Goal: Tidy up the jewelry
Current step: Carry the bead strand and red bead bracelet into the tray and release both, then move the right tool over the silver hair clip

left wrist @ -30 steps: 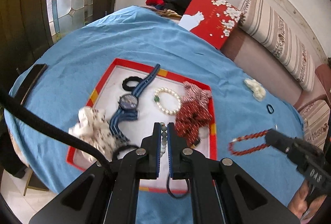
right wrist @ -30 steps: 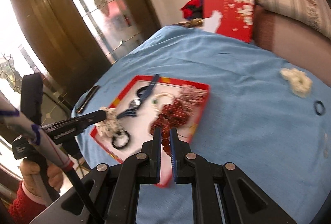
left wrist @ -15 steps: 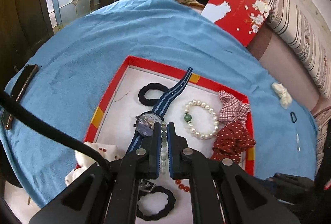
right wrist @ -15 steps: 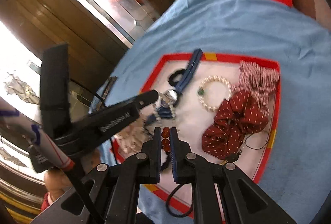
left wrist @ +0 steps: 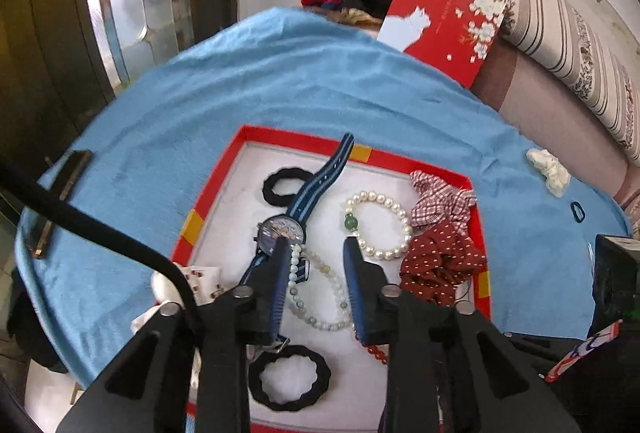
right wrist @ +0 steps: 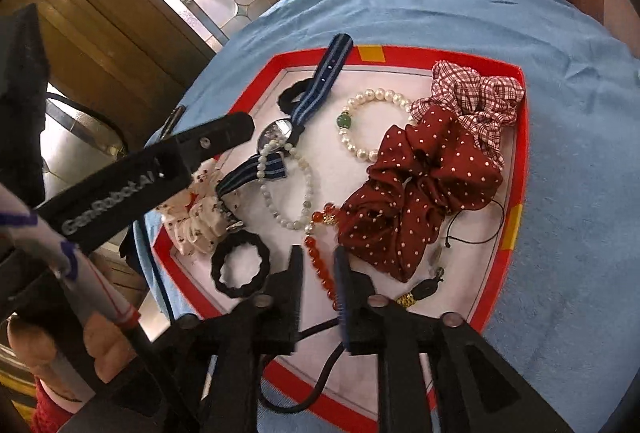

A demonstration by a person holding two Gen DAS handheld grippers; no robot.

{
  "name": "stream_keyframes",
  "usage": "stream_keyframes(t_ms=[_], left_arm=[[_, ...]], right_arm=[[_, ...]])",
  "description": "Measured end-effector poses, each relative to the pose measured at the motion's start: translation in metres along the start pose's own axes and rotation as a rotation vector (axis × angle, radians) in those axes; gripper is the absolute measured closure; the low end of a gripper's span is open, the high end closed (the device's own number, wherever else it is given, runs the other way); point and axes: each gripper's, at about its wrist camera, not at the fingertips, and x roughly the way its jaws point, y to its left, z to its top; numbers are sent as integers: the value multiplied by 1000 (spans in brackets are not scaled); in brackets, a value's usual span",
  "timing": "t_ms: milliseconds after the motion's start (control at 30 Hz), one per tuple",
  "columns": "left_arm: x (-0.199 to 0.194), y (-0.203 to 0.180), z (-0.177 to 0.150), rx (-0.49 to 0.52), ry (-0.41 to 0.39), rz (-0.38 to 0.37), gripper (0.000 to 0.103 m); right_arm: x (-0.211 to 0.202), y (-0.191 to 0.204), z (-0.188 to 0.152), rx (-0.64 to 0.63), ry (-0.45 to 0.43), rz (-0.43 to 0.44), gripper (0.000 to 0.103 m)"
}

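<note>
- Left wrist view: the pale bead strand (left wrist: pixel 320 293) lies on the white floor of the tray (left wrist: pixel 224 169), draped over the watch (left wrist: pixel 282 231) near the tray's middle; the left gripper (left wrist: pixel 316 253) hangs over it with jaws spread and nothing between them.
- Right wrist view: the red bead strand (right wrist: pixel 318 257) lies toward the tray's near edge, touching the dotted scrunchie (right wrist: pixel 420 193); the right gripper (right wrist: pixel 318 273) stands over it, jaws apart on either side of the beads, not pinching.
- The pearl bracelet (left wrist: pixel 380 225) with a green bead lies flat just right of the watch strap, which runs out over the tray's far edge.
- A checked scrunchie (left wrist: pixel 440 199) fills the far right corner, the dotted one just nearer than it.
- One black hair tie (left wrist: pixel 286 187) lies by the far left corner, partly under the strap; another (left wrist: pixel 290 377) lies near the near edge.
- A white printed scrunchie (right wrist: pixel 196 221) sits at the tray's left edge.
- The tray rests on a blue cloth (left wrist: pixel 280 85); a white scrunchie (left wrist: pixel 548 171) and a small black tie (left wrist: pixel 577 211) lie on the cloth toward its right edge.
- A red box (left wrist: pixel 444 21) leans beyond the far edge.
</note>
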Motion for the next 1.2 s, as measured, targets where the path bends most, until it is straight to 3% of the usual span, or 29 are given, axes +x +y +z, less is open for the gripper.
stream_keyframes(t_ms=[433,900,1200], left_arm=[[-85,-38,-26,45,-128,91,64],[-138,-110,-71,156,-167,78,57],[-141,-153,-86,239,-154,67,54]], right_arm=[[-81,3,-40,-87,-114,-83,68],[-164,-58,-97,16,-204,-214,65],[-200,-110,-135,105,-227,-278,63]])
